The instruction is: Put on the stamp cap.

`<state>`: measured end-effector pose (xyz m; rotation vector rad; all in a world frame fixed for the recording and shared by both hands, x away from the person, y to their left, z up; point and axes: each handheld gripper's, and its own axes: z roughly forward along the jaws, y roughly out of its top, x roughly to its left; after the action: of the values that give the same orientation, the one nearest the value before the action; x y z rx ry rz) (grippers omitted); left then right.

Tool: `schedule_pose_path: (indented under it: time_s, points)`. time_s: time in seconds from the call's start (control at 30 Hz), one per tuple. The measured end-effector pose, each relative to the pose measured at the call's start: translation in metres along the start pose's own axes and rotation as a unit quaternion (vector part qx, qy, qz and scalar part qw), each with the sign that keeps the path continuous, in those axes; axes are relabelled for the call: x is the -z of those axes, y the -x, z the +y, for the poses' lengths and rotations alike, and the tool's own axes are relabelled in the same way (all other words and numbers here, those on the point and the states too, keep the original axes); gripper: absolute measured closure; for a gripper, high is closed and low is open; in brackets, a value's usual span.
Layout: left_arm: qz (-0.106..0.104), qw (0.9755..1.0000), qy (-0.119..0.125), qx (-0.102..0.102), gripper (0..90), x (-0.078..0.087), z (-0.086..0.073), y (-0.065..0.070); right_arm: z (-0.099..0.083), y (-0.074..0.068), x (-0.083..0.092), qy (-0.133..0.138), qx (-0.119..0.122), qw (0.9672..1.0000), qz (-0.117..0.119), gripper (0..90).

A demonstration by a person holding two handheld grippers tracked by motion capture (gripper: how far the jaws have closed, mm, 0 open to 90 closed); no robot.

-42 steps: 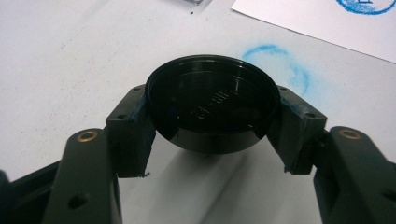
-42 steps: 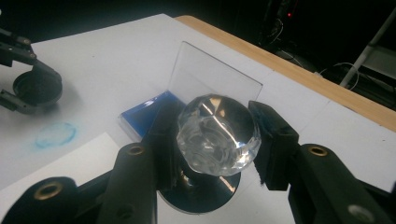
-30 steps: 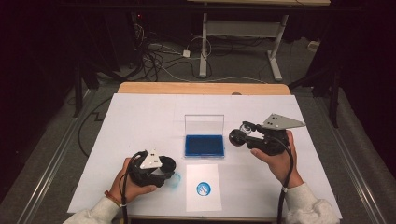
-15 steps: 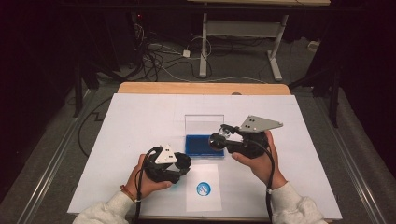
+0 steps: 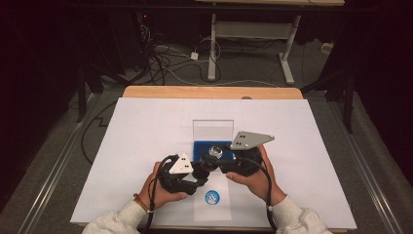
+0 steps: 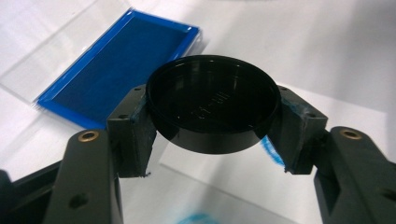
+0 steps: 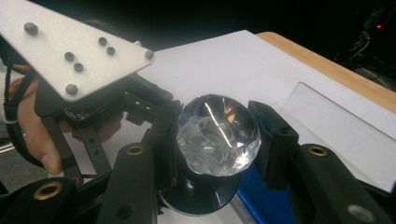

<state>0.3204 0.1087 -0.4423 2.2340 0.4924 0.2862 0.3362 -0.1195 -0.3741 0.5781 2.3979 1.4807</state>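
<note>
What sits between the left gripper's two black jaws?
A round black disc-shaped cap, clamped between the left gripper's blue-smeared pads, seen in the left gripper view.

Crowded at the middle, open all round

Our two grippers (image 5: pixel 208 163) meet tip to tip, with the blue ink pad (image 5: pixel 202 146) and its upright clear lid (image 5: pixel 213 129) just beyond them and the blue stamp mark (image 5: pixel 211 197) just behind; to either side and farther ahead we have bare white sheet (image 5: pixel 146 122).
</note>
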Motion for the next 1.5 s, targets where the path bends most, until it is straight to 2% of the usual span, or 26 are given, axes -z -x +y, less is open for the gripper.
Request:
schedule_pose_path:
  time_s: [0.13, 0.43, 0.93, 1.5]
  points:
    - [-0.004, 0.9999, 0.009, 0.005, 37.1, 0.001, 0.002, 0.0, -0.001, -0.006, -0.004, -0.003, 0.002, 0.9999, 0.014, 57.4]
    - [0.001, 0.9999, 0.011, 0.003, 37.0, -0.001, 0.005, 0.0, -0.004, -0.007, -0.009, -0.009, -0.003, 0.9997, 0.023, 57.4]
    - [0.001, 0.9997, 0.025, 0.0, 37.0, -0.001, 0.008, 0.001, -0.007, -0.006, -0.012, -0.014, -0.004, 0.9996, 0.026, 57.4]
    - [0.004, 0.9996, 0.027, -0.011, 37.0, -0.001, 0.008, 0.005, -0.008, -0.005, -0.012, -0.013, -0.004, 0.9996, 0.026, 57.4]
